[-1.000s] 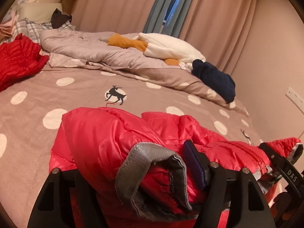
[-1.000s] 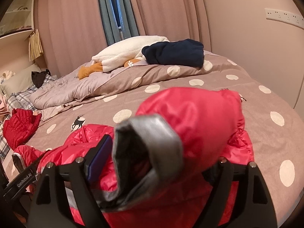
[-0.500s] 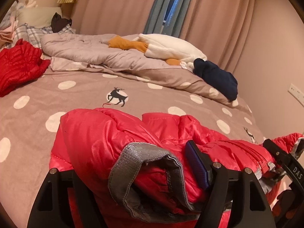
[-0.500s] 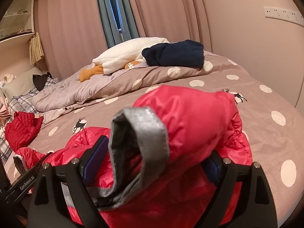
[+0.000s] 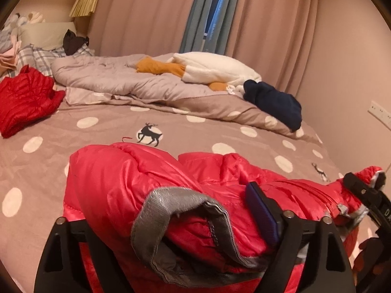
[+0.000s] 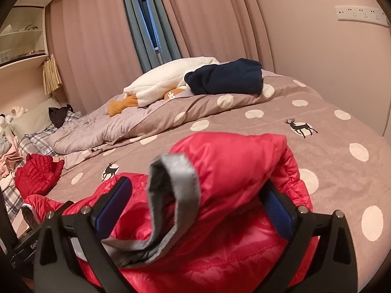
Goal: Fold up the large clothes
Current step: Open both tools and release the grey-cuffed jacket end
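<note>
Red puffer jacket on spotted bed

Looking across a taupe bedspread dotted with white spots and bearing a black deer print, with a pale grey duvet lying bunched along its far side. Seeing checked pillows sitting at the head end on the left, a small dark cloth resting on top of them, and open shelves standing on the wall above. Noting pink curtains hanging behind the bed, parting around a blue curtain, and a white socket strip sitting high on the right-hand wall.
</note>
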Tool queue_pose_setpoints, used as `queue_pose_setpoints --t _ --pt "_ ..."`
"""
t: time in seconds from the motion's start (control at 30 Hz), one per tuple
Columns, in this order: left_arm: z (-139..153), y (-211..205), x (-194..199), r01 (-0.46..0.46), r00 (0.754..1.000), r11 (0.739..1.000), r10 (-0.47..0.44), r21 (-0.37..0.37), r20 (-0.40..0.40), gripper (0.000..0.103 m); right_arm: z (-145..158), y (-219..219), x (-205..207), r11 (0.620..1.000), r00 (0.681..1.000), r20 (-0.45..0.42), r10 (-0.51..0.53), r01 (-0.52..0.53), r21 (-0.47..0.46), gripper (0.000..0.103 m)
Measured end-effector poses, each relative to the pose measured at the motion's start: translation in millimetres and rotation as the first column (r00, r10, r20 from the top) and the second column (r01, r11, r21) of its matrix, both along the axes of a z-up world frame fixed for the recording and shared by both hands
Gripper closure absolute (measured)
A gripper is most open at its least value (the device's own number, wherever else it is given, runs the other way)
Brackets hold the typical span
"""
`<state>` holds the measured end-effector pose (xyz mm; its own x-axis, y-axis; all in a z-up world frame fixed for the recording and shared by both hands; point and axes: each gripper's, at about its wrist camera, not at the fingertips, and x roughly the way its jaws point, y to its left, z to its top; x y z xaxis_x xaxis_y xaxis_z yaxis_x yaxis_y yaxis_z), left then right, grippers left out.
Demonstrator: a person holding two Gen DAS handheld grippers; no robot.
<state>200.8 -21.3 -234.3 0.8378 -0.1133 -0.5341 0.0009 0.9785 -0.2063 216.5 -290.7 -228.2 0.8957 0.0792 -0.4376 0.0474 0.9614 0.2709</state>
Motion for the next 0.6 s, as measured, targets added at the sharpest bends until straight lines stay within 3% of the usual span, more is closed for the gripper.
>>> queue_pose_setpoints --t 0.17,0.4,0.6 --pt "8.1 -5.2 -10.8 0.014 1.000 1.000 -0.014 0.012 0.020 0.001 5.0 -3.1 -6.2 1.000 1.000 0.023 -0.007 0.007 -0.001 0.001" --pt "24.4 1.2 -24.8 -0.111 0.987 0.991 0.102 0.069 0.120 0.001 11.4 -11.3 -14.8 1.000 0.999 0.044 -0.008 0.007 0.022 0.001" --pt "21.5 17.3 -14.1 -0.158 0.985 0.986 0.154 0.053 0.079 0.001 18.9 -12.7 -20.5 1.000 0.998 0.068 -0.005 0.004 0.016 0.001"
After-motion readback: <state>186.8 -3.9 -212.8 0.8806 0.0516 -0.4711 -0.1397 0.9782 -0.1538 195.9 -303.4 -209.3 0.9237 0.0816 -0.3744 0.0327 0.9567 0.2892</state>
